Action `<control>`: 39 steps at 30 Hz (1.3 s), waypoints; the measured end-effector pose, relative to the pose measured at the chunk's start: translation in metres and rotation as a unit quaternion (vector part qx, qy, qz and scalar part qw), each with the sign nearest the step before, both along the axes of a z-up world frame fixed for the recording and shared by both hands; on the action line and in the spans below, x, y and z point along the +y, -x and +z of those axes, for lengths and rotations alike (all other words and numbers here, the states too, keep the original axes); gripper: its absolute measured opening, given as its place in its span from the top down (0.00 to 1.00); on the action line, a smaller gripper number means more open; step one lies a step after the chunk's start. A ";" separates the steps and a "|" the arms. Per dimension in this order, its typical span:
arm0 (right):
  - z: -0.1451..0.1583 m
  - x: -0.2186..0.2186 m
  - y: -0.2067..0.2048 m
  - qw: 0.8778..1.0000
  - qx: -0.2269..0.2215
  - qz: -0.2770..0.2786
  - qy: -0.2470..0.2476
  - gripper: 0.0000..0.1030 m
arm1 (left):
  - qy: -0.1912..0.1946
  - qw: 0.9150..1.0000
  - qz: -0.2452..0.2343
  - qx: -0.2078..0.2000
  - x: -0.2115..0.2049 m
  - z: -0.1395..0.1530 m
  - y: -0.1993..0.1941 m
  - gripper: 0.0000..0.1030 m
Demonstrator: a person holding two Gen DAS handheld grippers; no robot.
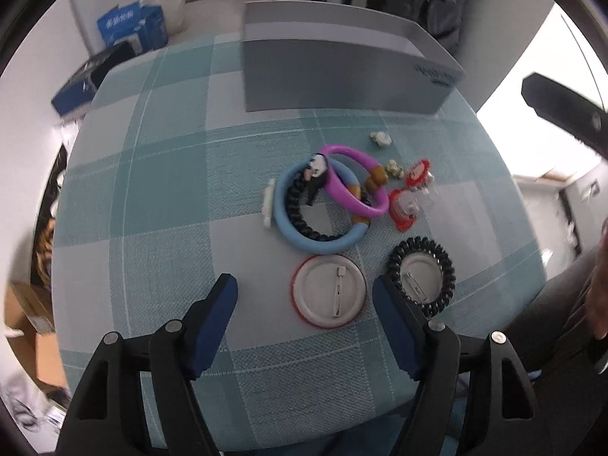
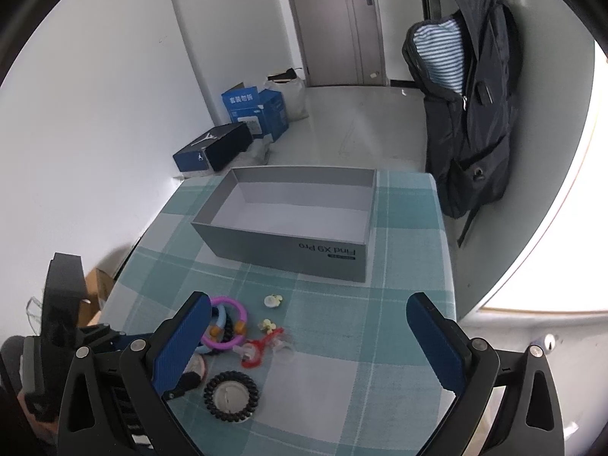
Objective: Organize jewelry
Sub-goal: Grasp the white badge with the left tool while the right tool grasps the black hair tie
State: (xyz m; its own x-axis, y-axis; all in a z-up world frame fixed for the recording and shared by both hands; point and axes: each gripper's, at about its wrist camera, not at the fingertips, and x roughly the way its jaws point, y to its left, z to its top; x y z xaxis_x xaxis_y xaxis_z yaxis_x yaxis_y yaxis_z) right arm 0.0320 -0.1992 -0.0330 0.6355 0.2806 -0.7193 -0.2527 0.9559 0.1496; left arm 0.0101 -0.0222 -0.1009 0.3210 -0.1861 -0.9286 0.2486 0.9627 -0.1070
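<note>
A heap of jewelry lies on the checked tablecloth (image 1: 159, 197): a blue bangle (image 1: 288, 224) around a black spiral tie, a purple bangle (image 1: 342, 190), red clips (image 1: 402, 209) and small white flower pieces (image 1: 381, 138). Nearer me lie a red-rimmed pin badge (image 1: 328, 290), face down, and a second badge ringed by a black spiral tie (image 1: 420, 269). My left gripper (image 1: 304, 281) hangs open just above the red-rimmed badge, its pads clear of the rim. My right gripper (image 2: 309, 300) is open and empty above the cloth. The open grey box (image 2: 288, 243) stands behind the heap, empty.
A dark backpack (image 2: 471, 114) leans on the wall right of the table. Blue cartons (image 2: 258, 110) and a dark shoe box (image 2: 212, 148) sit on the floor beyond the far left corner. A person's dark trouser leg (image 1: 562, 304) is at the table's right edge.
</note>
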 end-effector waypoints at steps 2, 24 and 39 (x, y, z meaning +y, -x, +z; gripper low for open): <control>-0.001 0.001 0.000 1.000 0.000 0.002 0.005 0.00 | -0.016 1.000 -0.008 -0.008 -0.008 0.000 0.001 0.45; -0.039 0.015 0.023 0.995 0.086 0.055 -0.009 0.03 | 0.034 0.999 0.000 -0.021 0.007 0.028 0.026 0.80; -0.071 0.060 0.040 0.984 0.117 0.126 0.047 0.23 | 0.102 0.992 0.066 -0.033 0.051 0.043 0.005 0.80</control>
